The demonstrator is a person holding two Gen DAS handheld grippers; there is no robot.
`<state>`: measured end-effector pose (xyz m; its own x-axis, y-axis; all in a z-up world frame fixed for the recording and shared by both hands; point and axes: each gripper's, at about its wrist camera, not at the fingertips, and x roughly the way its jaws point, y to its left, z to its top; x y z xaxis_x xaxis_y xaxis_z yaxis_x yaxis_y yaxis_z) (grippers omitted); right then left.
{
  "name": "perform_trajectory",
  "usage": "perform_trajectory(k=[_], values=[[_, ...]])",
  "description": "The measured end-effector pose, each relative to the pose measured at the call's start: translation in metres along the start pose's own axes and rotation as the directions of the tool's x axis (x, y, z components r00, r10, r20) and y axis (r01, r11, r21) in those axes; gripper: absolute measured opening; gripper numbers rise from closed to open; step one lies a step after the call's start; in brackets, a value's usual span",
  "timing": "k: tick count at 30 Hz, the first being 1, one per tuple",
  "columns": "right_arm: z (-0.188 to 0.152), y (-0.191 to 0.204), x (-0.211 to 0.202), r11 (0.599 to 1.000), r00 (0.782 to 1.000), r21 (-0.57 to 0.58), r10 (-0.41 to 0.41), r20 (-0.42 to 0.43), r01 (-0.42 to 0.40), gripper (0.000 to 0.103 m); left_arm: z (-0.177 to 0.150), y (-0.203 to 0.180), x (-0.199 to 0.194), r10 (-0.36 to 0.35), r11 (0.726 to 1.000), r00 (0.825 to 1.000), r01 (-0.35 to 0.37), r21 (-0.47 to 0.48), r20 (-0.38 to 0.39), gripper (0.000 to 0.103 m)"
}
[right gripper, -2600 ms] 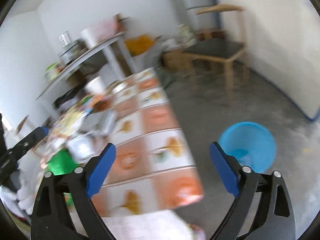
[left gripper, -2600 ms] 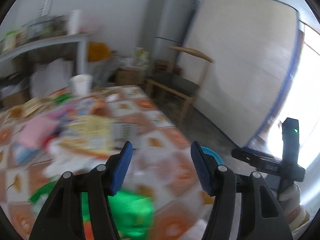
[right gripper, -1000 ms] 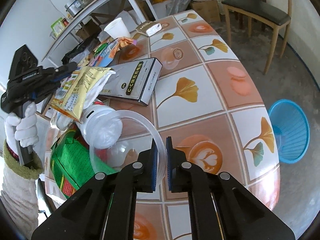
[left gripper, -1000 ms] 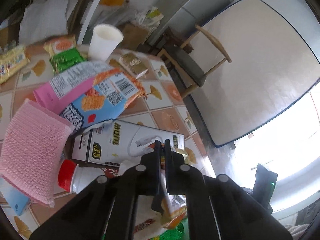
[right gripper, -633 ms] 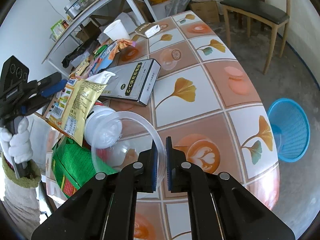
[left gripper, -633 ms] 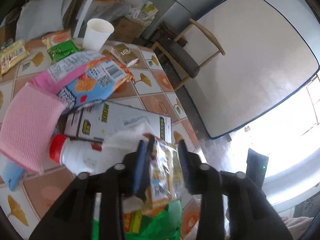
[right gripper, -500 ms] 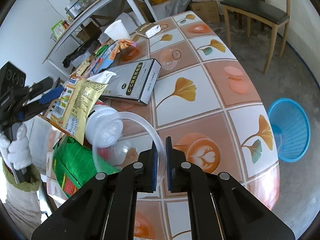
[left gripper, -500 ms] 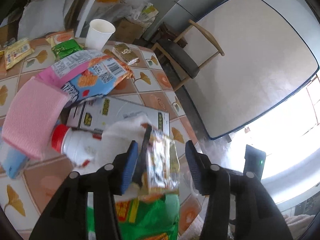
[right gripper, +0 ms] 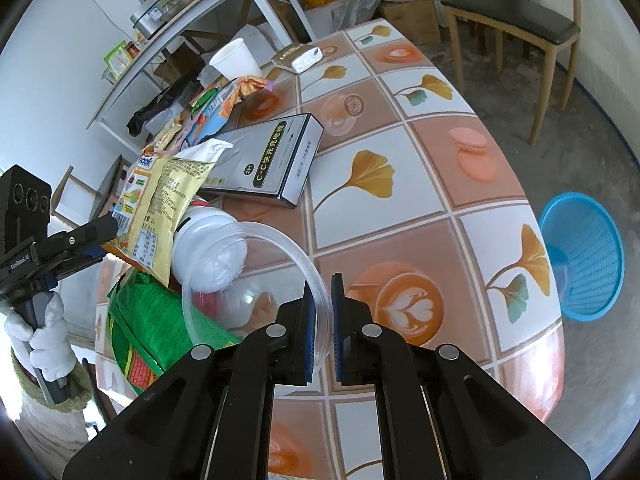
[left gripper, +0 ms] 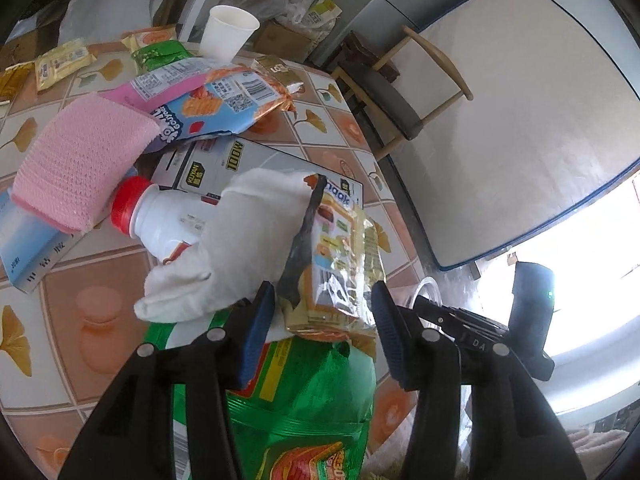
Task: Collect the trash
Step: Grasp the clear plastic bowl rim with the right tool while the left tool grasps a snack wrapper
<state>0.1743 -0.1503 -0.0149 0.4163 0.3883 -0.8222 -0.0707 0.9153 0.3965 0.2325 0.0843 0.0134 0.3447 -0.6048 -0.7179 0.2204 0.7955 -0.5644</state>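
Two claws over a cluttered tiled table (right gripper: 420,184). Left claw (left gripper: 322,320): jaws parted, pads clear of the yellow snack wrapper (left gripper: 344,264) that stands between them; released, gripping nothing. Same wrapper in the right wrist view (right gripper: 164,208), leaning over the white bottle (right gripper: 208,248). Left claw seen there at the table's left edge (right gripper: 100,236), held by a white-gloved hand (right gripper: 44,336).

Right claw (right gripper: 331,316): clenched on the rim of a clear plastic bowl (right gripper: 248,280), pads pinching the thin wall. Bowl tilted, its mouth toward the white bottle's base.

Trash on the table:
- crumpled white tissue (left gripper: 244,240), draped over the bottle, just left of the wrapper
- white bottle with red cap (left gripper: 156,216), lying on its side
- green snack bag (left gripper: 304,400), under the left claw, below the wrapper
- grey cable box (right gripper: 272,160), flat, beyond the bottle
- pink cloth (left gripper: 80,160) and blue-pink cracker bag (left gripper: 204,100), further back
- white paper cup (left gripper: 228,32), upright at the far end

Blue mesh basket (right gripper: 584,256) on the floor, right of the table, well apart from both claws. Wooden chair (right gripper: 516,24) beyond it.
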Motion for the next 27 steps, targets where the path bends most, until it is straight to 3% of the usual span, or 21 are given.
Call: perform_trajectory(k=[2,9,15,23,27], values=[[0.000,0.000,0.000,1.000,1.000,0.000,-0.001,-0.001,0.001,0.006,-0.001,0.001,0.002,0.005,1.000,1.000,-0.005,-0.001,-0.001,0.048],[0.001,-0.002,0.001,1.000,1.000,0.008,0.009,-0.002,-0.009,0.006,-0.006,-0.002,0.000,0.032,0.999,0.999,-0.033,0.035,0.017,0.025],[0.001,-0.003,-0.004,1.000,1.000,0.014,0.023,0.014,-0.023,0.005,-0.015,-0.016,-0.011,0.058,0.993,0.997,-0.062,0.099,0.044,0.014],[0.000,-0.012,-0.021,0.998,0.997,0.027,0.057,0.053,-0.059,0.005,-0.026,-0.045,-0.034,0.097,0.981,0.991,-0.111,0.162,0.089,0.010],[-0.002,-0.024,-0.034,0.995,0.993,0.052,0.080,0.084,-0.085,0.005,-0.024,-0.056,-0.046,0.078,0.980,0.988,-0.100,0.169,0.132,0.010]])
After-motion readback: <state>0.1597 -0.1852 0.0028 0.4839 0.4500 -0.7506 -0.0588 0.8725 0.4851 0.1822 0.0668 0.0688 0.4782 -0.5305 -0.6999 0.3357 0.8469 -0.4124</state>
